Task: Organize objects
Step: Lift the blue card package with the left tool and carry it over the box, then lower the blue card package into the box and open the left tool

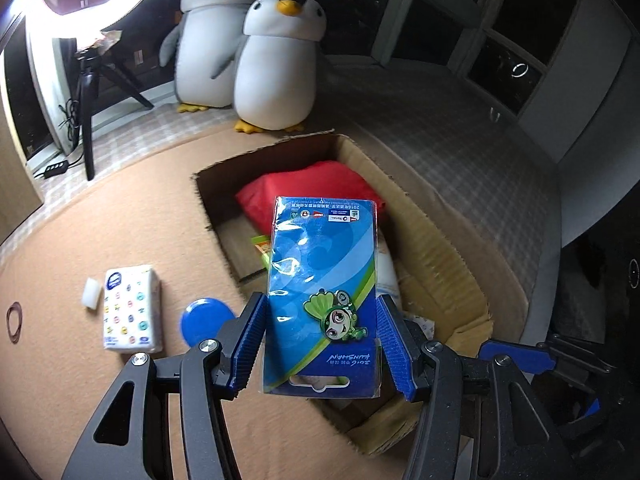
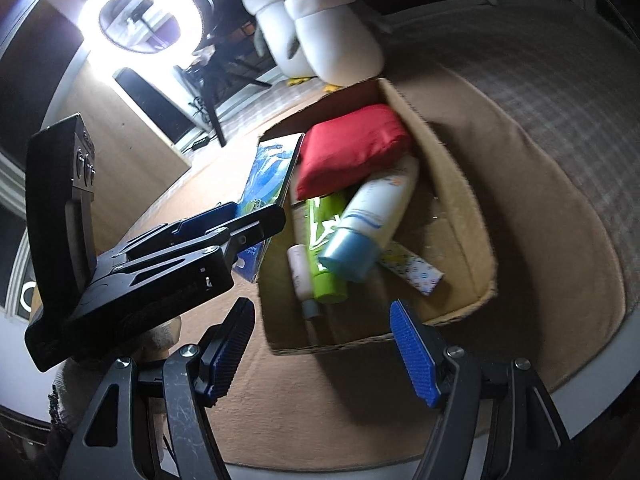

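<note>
The left hand-held gripper (image 1: pixel 322 334) clamps a blue carded pin package (image 1: pixel 322 280) by its lower side edges, holding it just over the near-left rim of the cardboard box (image 1: pixel 436 240), which already holds a red pouch (image 1: pixel 320 184). The card looks light, flat, glossy, likely slippery and easily bent. The right hand-held gripper (image 2: pixel 324 348) hangs wide and empty nearby.

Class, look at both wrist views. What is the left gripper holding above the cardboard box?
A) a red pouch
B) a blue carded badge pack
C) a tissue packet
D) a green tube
B: the left gripper is clamped on the blue carded badge pack over the cardboard box.
</note>
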Available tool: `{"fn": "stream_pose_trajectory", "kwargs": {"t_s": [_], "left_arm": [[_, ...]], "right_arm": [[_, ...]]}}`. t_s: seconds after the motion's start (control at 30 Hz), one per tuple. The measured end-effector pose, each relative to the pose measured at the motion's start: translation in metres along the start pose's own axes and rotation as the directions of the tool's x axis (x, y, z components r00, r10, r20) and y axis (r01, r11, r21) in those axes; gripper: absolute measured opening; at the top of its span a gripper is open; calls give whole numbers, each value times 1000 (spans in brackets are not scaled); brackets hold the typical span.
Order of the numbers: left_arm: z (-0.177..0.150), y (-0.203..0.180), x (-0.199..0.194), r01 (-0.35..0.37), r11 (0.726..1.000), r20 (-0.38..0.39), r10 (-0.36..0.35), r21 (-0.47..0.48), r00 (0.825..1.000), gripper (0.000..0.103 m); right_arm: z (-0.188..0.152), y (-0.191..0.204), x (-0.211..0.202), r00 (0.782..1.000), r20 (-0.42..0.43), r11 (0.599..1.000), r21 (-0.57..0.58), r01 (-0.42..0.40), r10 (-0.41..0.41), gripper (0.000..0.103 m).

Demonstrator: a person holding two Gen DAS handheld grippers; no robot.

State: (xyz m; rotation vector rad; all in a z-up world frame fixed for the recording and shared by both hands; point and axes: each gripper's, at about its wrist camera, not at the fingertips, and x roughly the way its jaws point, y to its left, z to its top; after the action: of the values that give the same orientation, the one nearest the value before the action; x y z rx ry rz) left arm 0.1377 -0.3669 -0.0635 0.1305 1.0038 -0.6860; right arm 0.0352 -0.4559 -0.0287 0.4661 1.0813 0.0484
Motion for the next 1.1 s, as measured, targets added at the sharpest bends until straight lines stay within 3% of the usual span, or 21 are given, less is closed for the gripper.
{"fn": "stream_pose_trajectory", "kwargs": {"t_s": [0.33,0.57,0.87,1.1], "left_arm": [[8,-6,6,36,999,-2,-36,-5,999,61],[6,17,-12,19,999,33,-17,-45,999,61],[-17,99,-50,-68,983,72,81,-172,994,61],[-49,204,-85,-178,930,58,207,-322,977,61]], "right_arm": [[1,-11,-1,1000,-8,1000,14,8,-8,67],[2,-7,4,1000,-22,1000,5,6,-6,67],[9,31,21,998,-54,998,-62,-34,31,67],[7,71,42,993,-101,991,-112,-76,65,67]]}}
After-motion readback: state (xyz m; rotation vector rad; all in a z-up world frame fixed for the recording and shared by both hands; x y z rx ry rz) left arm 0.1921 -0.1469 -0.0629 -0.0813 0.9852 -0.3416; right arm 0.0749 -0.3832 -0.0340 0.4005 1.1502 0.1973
